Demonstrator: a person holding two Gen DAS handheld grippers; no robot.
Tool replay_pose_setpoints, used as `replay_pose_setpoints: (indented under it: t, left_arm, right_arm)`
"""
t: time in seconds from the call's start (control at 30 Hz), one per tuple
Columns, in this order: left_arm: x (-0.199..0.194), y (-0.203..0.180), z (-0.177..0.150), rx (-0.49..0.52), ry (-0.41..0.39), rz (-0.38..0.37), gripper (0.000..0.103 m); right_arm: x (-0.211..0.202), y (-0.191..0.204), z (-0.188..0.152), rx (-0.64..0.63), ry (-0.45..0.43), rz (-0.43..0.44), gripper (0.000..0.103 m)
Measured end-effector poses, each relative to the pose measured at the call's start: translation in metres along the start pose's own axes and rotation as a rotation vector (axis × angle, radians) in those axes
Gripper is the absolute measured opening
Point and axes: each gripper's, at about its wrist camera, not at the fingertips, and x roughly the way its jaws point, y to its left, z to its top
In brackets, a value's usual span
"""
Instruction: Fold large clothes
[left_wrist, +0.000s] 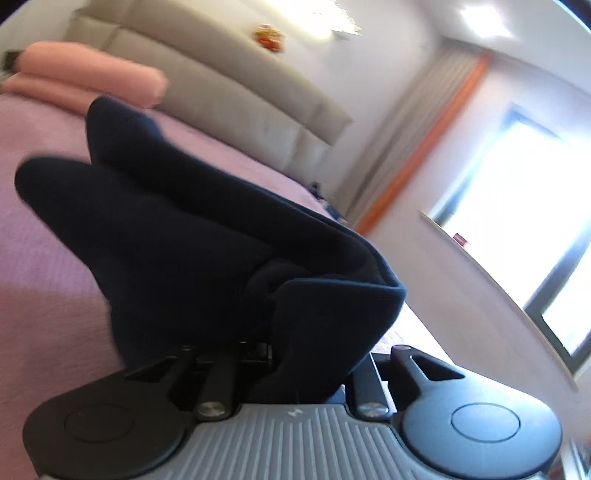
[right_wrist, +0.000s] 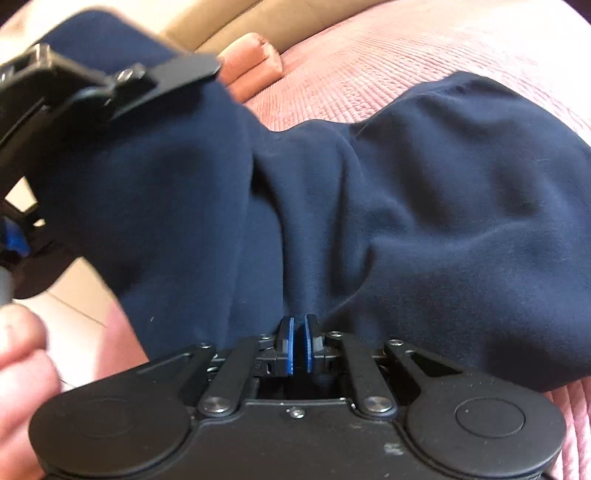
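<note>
While both grippers pinch the navy garment (right_wrist: 424, 206) lifted above the pink bed (right_wrist: 406, 59), right gripper (right_wrist: 299, 345) fingers clamped on a bunched fold, left gripper (left_wrist: 258, 347) fingers buried in cloth, it looks soft, limp, light; grip edges or corners.

Garment (right_wrist: 406, 206) on bed (right_wrist: 406, 55); pillows (left_wrist: 92, 77) behind, against headboard (left_wrist: 229, 85).

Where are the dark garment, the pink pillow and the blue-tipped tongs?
dark garment (right_wrist: 424, 206): right wrist view, its creased middle.
pink pillow (left_wrist: 92, 74): left wrist view, its long side.
right tongs (right_wrist: 299, 345): right wrist view, between the blue pads.
</note>
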Motion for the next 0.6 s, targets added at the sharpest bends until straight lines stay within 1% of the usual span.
replay_pose_setpoints:
  t: [0.07,0.1,0.13,0.17,0.2,0.23,0.27,0.3,0.33,0.37,0.4,0.43,0.47,0.5,0.53,0.57,0.6]
  left_arm:
    - [0.022,-0.02,-0.001,0.013,0.018,-0.045,0.021]
    - [0.032,-0.028,-0.002,0.022,0.031,-0.066,0.022]
    - [0.042,-0.037,-0.005,0.033,0.045,-0.081,0.021]
    - [0.054,-0.046,-0.007,0.043,0.062,-0.092,0.022]
    - [0.066,-0.054,-0.009,0.05,0.079,-0.104,0.022]
    - [0.078,-0.06,-0.011,0.053,0.098,-0.11,0.021]
    - [0.092,-0.065,-0.015,0.057,0.124,-0.097,0.021]
    - [0.107,-0.07,-0.021,0.078,0.152,-0.055,0.021]
    - [0.12,-0.075,-0.028,0.104,0.175,-0.007,0.021]
    - [0.136,-0.079,-0.039,0.144,0.208,0.051,0.022]
    - [0.147,-0.084,-0.048,0.184,0.242,0.091,0.022]
    - [0.158,-0.089,-0.059,0.239,0.283,0.127,0.027]
    - [0.166,-0.096,-0.069,0.297,0.324,0.154,0.033]
    - [0.17,-0.106,-0.08,0.37,0.35,0.162,0.039]
    - [0.168,-0.115,-0.089,0.435,0.355,0.148,0.055]
    - [0.164,-0.124,-0.097,0.485,0.364,0.123,0.066]
    - [0.16,-0.13,-0.106,0.517,0.393,0.093,0.069]
  right_arm:
    - [-0.012,-0.017,0.007,0.078,-0.006,0.049,0.008]
    - [-0.018,-0.026,0.01,0.109,-0.01,0.063,0.013]
    - [-0.027,-0.035,0.012,0.134,-0.014,0.062,0.013]
    - [-0.035,-0.044,0.015,0.149,-0.018,0.05,0.011]
    - [-0.045,-0.054,0.017,0.166,-0.024,0.047,0.004]
    - [-0.055,-0.062,0.019,0.182,-0.029,0.052,0.004]
    - [-0.068,-0.071,0.021,0.19,-0.037,0.036,0.005]
    - [-0.08,-0.08,0.023,0.177,-0.043,-0.01,0.014]
    - [-0.091,-0.087,0.024,0.156,-0.046,-0.056,0.019]
    - [-0.099,-0.095,0.025,0.135,-0.046,-0.106,0.019]
    - [-0.109,-0.105,0.027,0.119,-0.049,-0.157,0.019]
    - [-0.116,-0.114,0.029,0.11,-0.053,-0.192,0.019]
    - [-0.123,-0.124,0.032,0.102,-0.059,-0.233,0.019]
    - [-0.129,-0.132,0.037,0.095,-0.064,-0.272,0.019]
    - [-0.135,-0.14,0.044,0.085,-0.073,-0.301,0.019]
    - [-0.139,-0.144,0.05,0.075,-0.083,-0.322,0.019]
    - [-0.145,-0.146,0.058,0.061,-0.097,-0.34,0.019]
